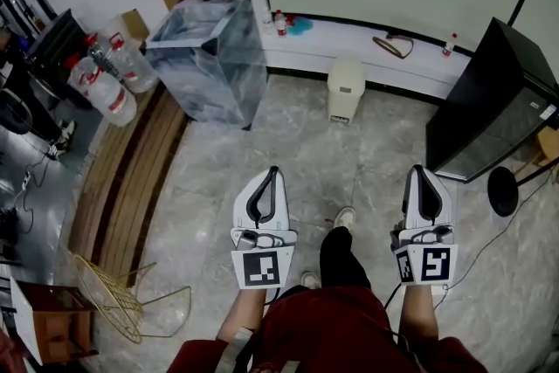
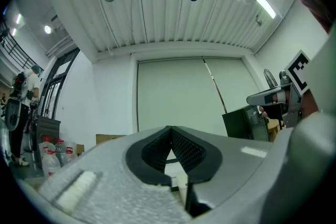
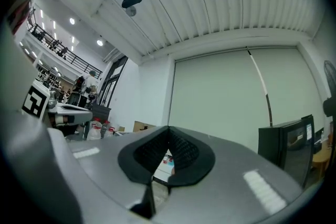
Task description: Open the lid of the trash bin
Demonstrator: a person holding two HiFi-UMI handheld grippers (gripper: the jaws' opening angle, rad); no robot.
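A small cream trash bin [image 1: 346, 89] stands on the marble floor against the low white ledge, its lid down. In the head view both grippers hover well short of it, pointing toward the wall. My left gripper [image 1: 273, 173] has its jaws together with nothing between them, and so does my right gripper [image 1: 419, 171]. In the left gripper view the dark pads meet at the tip [image 2: 170, 129] and point at the white wall. The right gripper view shows the same closed tip [image 3: 168, 129]. The bin is hidden in both gripper views.
A large clear bin lined with plastic [image 1: 210, 57] stands at the back left, with big water bottles [image 1: 109, 79] beside it. A black cabinet [image 1: 489, 100] and a round stand base [image 1: 504, 192] are on the right. A wire basket [image 1: 122, 301] lies near left.
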